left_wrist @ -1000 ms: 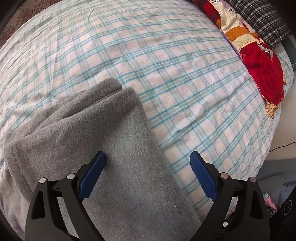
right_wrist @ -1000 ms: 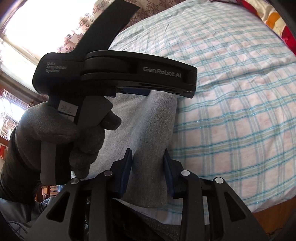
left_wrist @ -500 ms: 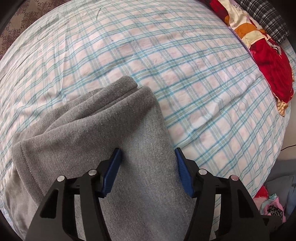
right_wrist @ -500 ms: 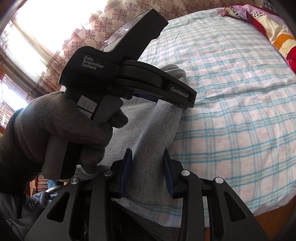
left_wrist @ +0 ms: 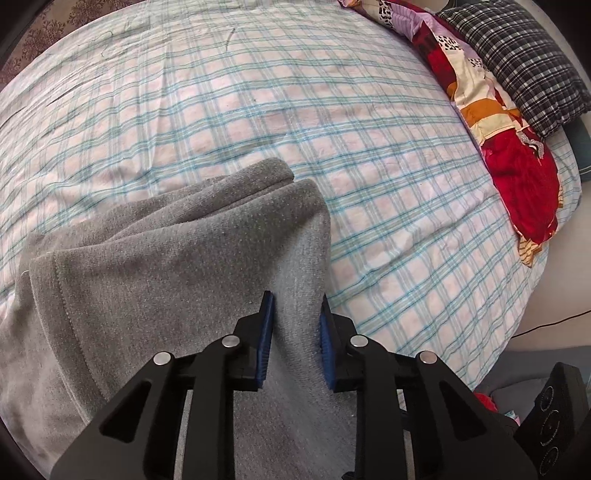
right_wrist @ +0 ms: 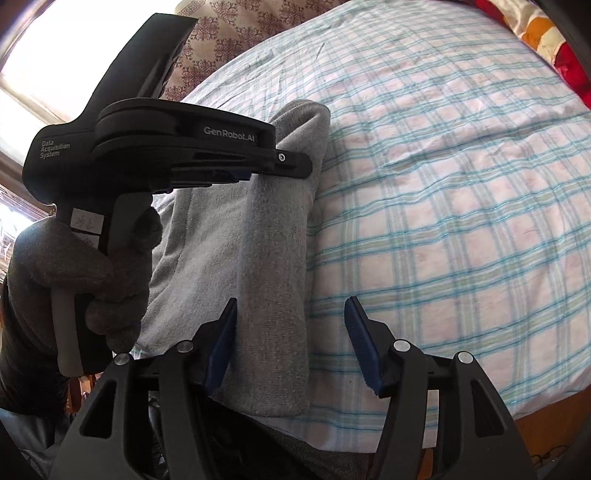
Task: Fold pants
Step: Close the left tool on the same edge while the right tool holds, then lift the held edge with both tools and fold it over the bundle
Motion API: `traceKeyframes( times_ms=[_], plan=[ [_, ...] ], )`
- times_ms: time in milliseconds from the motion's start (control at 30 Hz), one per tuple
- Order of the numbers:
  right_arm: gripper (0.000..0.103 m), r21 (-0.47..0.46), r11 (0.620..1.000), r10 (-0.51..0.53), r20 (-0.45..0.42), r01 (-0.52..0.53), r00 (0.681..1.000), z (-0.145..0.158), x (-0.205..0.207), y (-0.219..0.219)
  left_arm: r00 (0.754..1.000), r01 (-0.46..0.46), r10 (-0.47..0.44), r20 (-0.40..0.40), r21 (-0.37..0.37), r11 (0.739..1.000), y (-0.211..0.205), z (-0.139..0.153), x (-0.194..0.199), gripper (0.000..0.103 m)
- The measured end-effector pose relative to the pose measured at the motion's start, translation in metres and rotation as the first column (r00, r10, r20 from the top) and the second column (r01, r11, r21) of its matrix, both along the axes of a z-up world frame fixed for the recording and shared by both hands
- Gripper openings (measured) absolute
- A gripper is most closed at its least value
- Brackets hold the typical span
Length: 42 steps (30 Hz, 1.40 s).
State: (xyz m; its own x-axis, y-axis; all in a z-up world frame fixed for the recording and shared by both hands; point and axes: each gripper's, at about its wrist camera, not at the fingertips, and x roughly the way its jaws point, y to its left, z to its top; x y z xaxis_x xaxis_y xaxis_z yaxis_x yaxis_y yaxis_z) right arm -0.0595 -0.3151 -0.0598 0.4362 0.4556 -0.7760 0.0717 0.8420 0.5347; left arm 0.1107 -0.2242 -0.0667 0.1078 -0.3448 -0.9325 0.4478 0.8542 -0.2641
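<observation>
Closest to the left wrist camera, the left gripper has its blue pads on either side of a raised ridge of the grey pants, and its jaws are closing, the pads already pressing the fabric in from both sides. In the right wrist view the right gripper straddles the near end of the same folded edge; its jaws are opening, the left pad lying against the cloth and the right pad standing clear of it over the sheet, so it does not grip the fabric. A little farther along that fold, the same view shows the left gripper from the side, a black tool printed with "GenRobot.AI", pinching the pants near their upper end, with a hand in a grey glove wrapped round its handle. The pants lie bunched in thick folds at the near edge of the bed, with a stitched hem visible on the left of the left wrist view (which part of the garment it belongs to I cannot tell). Beyond them spreads the checked bedsheet, pale with blue-green lines. At the far right of the bed lie a red patterned quilt and a dark plaid pillow. Behind the bed hangs a brown patterned curtain beside a bright window.
</observation>
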Motion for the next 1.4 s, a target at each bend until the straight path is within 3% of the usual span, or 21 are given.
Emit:
traceKeyframes(
  times_ms=[67,200,467,800,1033,1400],
  plan=[
    [0.034,-0.007,0.999,0.038,0.027,-0.038,0.999,0.009,0.0,0.01,1.0,-0.005,0.005,0.002,-0.03,1.0,0.007,0.008,0.001,0.022],
    [0.027,-0.077,0.992,0.107,0.115,-0.099,0.988,0.041,-0.005,0.031,1.0,-0.019,0.019,0.004,-0.122,0.992,0.028,0.027,0.004,0.021],
    [0.026,-0.111,0.971,0.233,0.269,-0.211,0.935,0.113,0.003,0.081,0.997,-0.056,0.068,0.022,-0.345,0.937,0.106,0.079,0.013,0.021],
    [0.026,-0.138,0.903,0.428,0.363,-0.407,0.828,0.162,0.026,0.18,0.969,-0.181,0.238,0.06,-0.476,0.86,0.257,0.125,0.012,0.021],
    [0.026,-0.167,0.838,0.544,0.338,-0.52,0.768,0.162,0.054,0.261,0.939,-0.279,0.343,0.039,-0.497,0.821,0.351,0.116,0.01,0.021],
    [0.026,-0.178,0.746,0.665,0.229,-0.641,0.711,0.126,0.089,0.364,0.88,-0.44,0.47,-0.074,-0.503,0.744,0.451,0.055,0.009,0.021]
  ],
)
